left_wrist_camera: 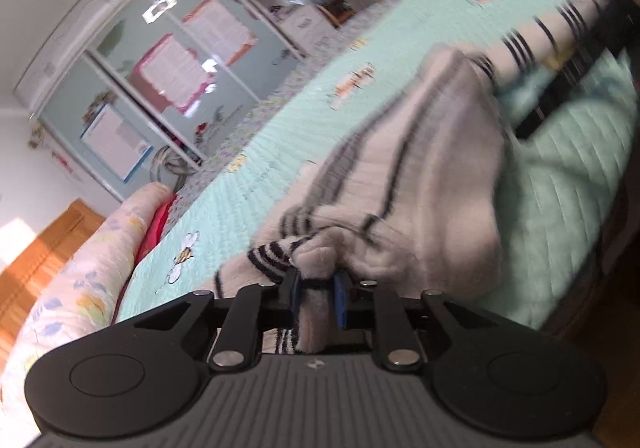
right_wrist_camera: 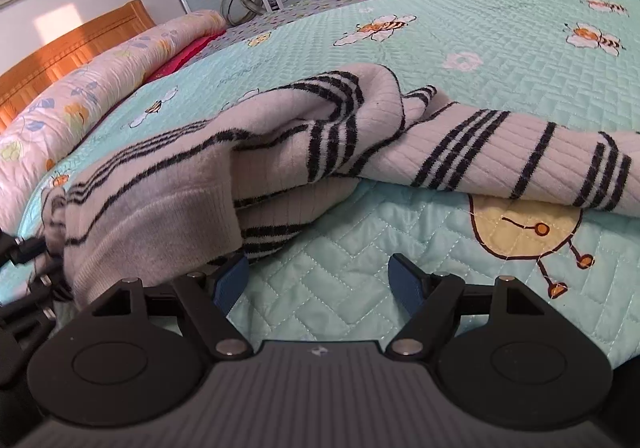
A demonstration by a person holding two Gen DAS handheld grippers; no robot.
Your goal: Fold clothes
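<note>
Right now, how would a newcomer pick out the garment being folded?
Start at the mint-green quilted bedspread printed with bees that covers the bed. Near its front edge lies a crumpled, soft white knitted sweater with thin black stripes. It is the only loose garment there, and the left gripper has a bunched fold of it pinched between its fingers.

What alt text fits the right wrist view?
The right tool hangs open over a mint bee-print quilt, nothing between its blue pads; a white sweater with black stripes lies crumpled just ahead and to its left.
</note>
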